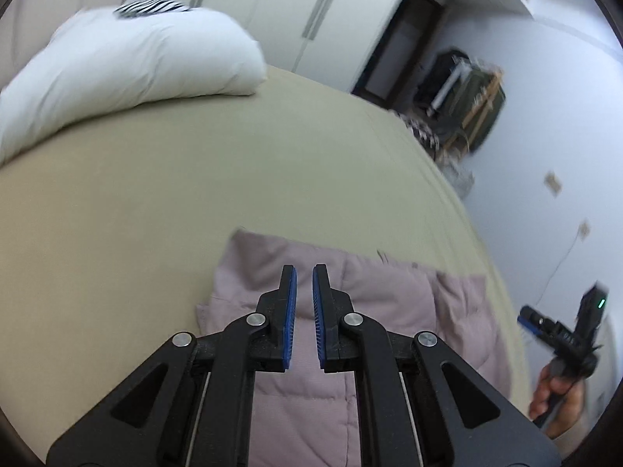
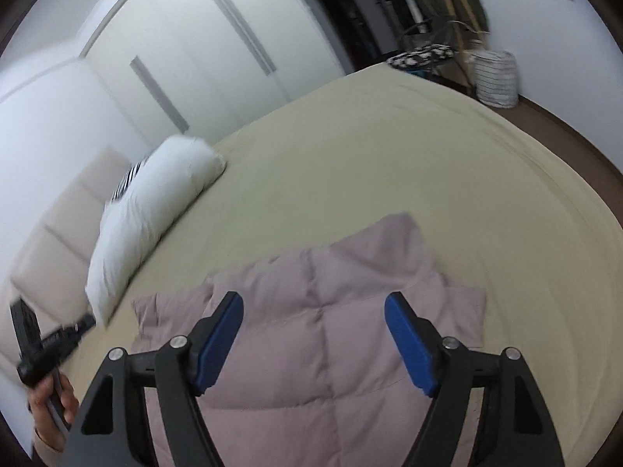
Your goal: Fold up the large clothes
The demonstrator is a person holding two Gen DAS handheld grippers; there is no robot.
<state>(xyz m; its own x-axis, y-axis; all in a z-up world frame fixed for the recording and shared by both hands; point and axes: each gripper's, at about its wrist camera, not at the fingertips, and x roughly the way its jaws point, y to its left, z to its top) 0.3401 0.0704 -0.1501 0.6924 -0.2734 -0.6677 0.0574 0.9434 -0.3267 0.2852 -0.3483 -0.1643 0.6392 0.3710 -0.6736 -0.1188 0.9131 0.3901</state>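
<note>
A mauve quilted puffer garment (image 1: 311, 350) lies folded into a compact block on the beige bed (image 1: 175, 194). It also shows in the right wrist view (image 2: 323, 330). My left gripper (image 1: 304, 272) hovers above it, jaws narrowly apart and empty. My right gripper (image 2: 314, 303) hovers above the garment with jaws wide open, empty. The right gripper also shows at the right edge of the left wrist view (image 1: 560, 330), held in a hand. The left gripper shows at the lower left of the right wrist view (image 2: 46, 346).
A white pillow (image 1: 128, 74) lies at the head of the bed, with a striped item (image 1: 152, 6) behind it. White wardrobe doors (image 2: 202, 62) stand beyond the bed. A striped laundry bag (image 2: 496, 78) and clothes rack (image 1: 463, 89) stand near the far corner.
</note>
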